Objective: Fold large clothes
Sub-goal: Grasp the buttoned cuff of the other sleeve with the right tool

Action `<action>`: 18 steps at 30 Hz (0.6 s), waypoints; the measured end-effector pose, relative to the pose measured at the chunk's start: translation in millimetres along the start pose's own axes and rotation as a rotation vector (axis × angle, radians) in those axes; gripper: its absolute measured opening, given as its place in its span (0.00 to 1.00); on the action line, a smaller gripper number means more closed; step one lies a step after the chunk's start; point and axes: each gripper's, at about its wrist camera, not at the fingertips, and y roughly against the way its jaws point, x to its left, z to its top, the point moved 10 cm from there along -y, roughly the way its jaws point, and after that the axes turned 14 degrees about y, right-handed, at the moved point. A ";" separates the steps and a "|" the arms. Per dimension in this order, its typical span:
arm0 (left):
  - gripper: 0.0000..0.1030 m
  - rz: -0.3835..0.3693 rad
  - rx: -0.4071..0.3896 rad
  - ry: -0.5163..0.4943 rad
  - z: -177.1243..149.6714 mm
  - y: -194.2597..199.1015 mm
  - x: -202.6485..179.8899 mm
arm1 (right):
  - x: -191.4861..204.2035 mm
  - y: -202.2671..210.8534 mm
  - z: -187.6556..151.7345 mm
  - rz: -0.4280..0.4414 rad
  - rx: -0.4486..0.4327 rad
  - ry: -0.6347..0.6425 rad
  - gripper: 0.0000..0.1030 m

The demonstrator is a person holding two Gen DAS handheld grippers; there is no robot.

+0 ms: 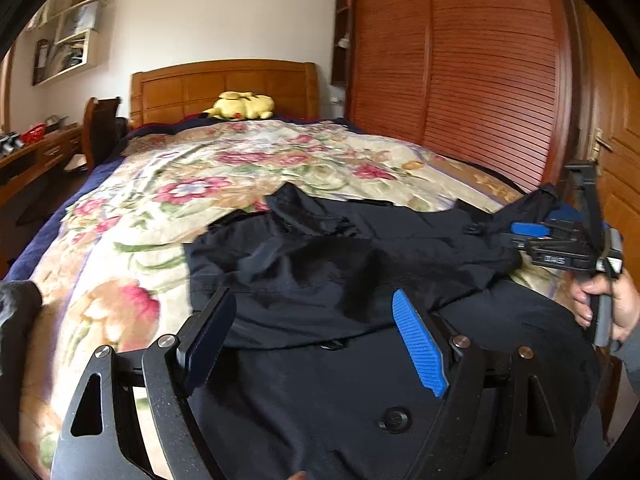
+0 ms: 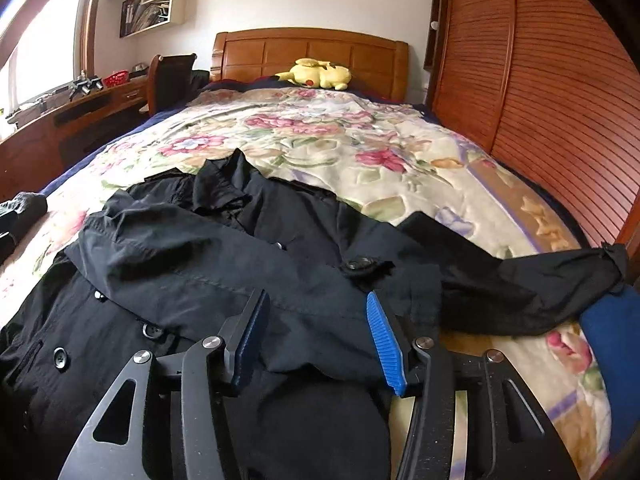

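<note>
A black coat (image 2: pixel 224 264) lies rumpled across the near end of the bed (image 2: pixel 400 168), on a floral quilt (image 1: pixel 224 168). It is buttoned down the front (round dark buttons show at the lower left of the right wrist view), and its collar end bunches toward the headboard (image 2: pixel 312 50). One sleeve (image 2: pixel 552 292) stretches out to the right edge of the bed, just beside a blue cloth (image 2: pixel 612 340) at the corner.

The left gripper (image 1: pixel 316 340) hovers over the coat's lower part with its jaws spread wide, nothing between them; the blue pad (image 1: pixel 420 344) on one finger faces inward, and dark fabric fills the gap behind. In the left wrist view the right gripper (image 1: pixel 532 230) appears at the far right, held in a hand (image 1: pixel 604 308), pointing inward over the sleeve end; from that side I cannot tell whether cloth is caught in it. In its own view the right gripper (image 2: pixel 318 340) has its jaws parted, a fold of the coat lying between and under the fingers, not pinched.

A yellow plush (image 2: pixel 318 74) rests against the headboard. A slatted wardrobe (image 2: pixel 540 92) runs along the right of the bed. To the left stand a chair (image 2: pixel 172 80) and a desk (image 2: pixel 60 120) with a red basket (image 2: pixel 116 79) on it, and shelves (image 2: pixel 154 12) hang on the wall above.
</note>
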 end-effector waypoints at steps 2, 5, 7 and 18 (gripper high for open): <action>0.84 -0.007 -0.003 -0.021 -2.0 0.1 -8.8 | -5.0 -7.5 -5.6 -0.013 0.022 0.007 0.51; 0.84 -0.028 0.002 -0.044 -5.0 -0.3 -21.0 | -19.7 -19.5 -10.3 -0.048 0.054 0.016 0.51; 0.84 -0.039 0.006 -0.047 -5.7 -1.3 -26.5 | -33.1 -25.2 -13.8 -0.061 0.069 0.000 0.51; 0.94 -0.074 0.007 -0.050 -2.2 -6.4 -48.6 | -66.0 -56.0 -41.8 -0.001 0.163 -0.086 0.51</action>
